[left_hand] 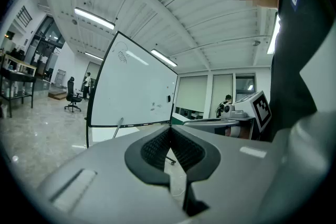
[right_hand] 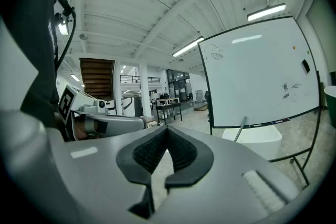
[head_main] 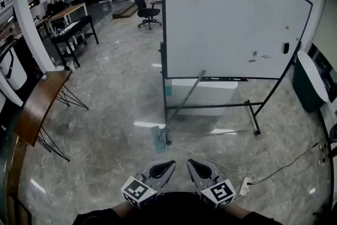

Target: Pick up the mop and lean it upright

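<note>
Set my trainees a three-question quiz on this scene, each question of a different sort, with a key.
1. True or false: the right claw grips the mop.
2. What does the mop's handle lean against? A a ladder; B the whiteboard; C a door.
3. Fill in: the left claw is ____ and empty.

Key: 1 false, the mop stands apart from both claws; 2 B; 3 shut.

The mop head [head_main: 158, 140] looks blurred; the whiteboard [head_main: 231, 23] scribbles are illegibly small.
</note>
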A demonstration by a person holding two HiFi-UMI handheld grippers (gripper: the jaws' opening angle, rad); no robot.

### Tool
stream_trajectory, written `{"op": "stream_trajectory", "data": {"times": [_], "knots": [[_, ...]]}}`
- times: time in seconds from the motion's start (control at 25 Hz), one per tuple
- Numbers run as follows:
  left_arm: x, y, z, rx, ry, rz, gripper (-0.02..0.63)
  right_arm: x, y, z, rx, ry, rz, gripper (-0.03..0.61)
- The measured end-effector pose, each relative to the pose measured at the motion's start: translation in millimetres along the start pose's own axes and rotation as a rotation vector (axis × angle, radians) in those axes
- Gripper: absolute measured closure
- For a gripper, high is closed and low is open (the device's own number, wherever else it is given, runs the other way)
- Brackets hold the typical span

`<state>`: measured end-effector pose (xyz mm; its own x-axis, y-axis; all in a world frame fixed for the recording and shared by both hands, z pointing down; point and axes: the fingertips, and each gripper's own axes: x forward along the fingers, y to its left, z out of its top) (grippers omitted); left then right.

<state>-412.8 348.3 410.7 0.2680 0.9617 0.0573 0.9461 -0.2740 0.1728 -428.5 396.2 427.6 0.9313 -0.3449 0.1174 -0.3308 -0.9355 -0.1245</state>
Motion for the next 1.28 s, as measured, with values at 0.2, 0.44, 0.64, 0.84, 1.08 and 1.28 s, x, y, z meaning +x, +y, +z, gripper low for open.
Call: {"op": "stream_trajectory", "data": {"times": [0.2,0.44,0.64,0.84,1.08,1.28], "knots": [[-9,5,-2,-0.004,-0.004,0.006,0.594,5,8,-2,-0.013,0.011,0.005,0.577],[-22,12,-1,-0.003,-0.015,0.021,0.594,14,18,1,0.001,0.005,0.018,0.575],[-41,37,8,-0.013,-0.053,0.081,0.594,26,12,7,0.030,0.000,-0.019,0.574],[-68,66,12,0.018,-0.076,0.143,0.594,43,13,9,0.006,0.013,-0.036,0.572],[-101,97,9,0.011,-0.072,0.193,0.594,68,29,6,0.012,0.045,-0.048,0.540],[-124,113,0,0.009,-0.032,0.191,0.571,88,53,-2,0.031,0.060,-0.049,0.526]]}}
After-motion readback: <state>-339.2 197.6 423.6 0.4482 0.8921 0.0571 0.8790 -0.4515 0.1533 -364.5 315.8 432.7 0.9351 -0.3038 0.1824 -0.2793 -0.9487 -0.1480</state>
